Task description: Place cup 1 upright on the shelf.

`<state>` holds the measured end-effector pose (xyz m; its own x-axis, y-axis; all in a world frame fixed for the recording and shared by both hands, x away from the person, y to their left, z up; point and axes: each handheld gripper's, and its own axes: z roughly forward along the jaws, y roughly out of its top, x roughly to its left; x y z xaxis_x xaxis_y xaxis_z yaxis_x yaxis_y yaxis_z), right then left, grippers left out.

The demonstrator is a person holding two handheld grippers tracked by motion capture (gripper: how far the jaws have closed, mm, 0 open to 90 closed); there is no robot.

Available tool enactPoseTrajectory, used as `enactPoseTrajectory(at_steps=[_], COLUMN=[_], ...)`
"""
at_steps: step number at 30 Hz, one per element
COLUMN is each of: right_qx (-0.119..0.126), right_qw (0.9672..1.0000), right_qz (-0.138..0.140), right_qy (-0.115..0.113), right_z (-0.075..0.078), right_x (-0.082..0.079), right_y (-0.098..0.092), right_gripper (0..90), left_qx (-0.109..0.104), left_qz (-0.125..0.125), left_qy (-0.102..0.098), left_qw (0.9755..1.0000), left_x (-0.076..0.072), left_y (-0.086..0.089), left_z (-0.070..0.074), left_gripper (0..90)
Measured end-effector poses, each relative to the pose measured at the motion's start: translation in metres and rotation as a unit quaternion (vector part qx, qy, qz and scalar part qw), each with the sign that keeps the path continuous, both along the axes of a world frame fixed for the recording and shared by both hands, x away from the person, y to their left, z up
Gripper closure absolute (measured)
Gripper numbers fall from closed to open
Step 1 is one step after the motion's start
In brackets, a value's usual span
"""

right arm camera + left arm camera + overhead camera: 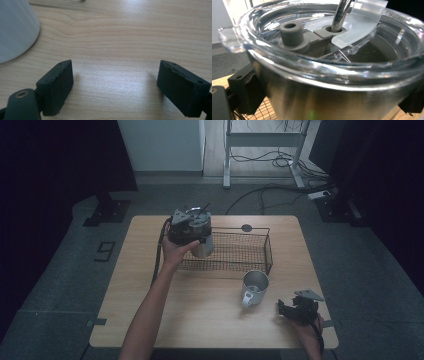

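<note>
Gripping steel tumbler [317,100], clear lid [287,62], metal straw [340,13]: left gripper [187,227]. Right gripper [115,87] jaws wide, nothing held.

No text, label, brand, number or sign can be read in any of the pictures. In the high view a dark mark on the grey floor [105,251] left of the light wooden table [200,310] has a shape like a figure, but it is too small and dim to make out.
</note>
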<state>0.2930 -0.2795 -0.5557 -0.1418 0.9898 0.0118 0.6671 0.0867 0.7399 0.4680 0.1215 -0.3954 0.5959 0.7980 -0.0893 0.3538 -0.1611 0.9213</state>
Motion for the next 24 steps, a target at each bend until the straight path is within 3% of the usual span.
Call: enactPoseTrajectory(at_steps=[24], right_qx=[0.0], right_qw=[1.0], right_qz=[0.0], right_qy=[0.0], right_z=[0.0], right_x=[0.0], right_y=[0.0], right_gripper=[13.4], left_qx=[0.007], left_qz=[0.021], left_qy=[0.025], left_qw=[0.9994], left_x=[0.013], left_y=[-0.002], left_z=[-0.029], left_gripper=[4.0])
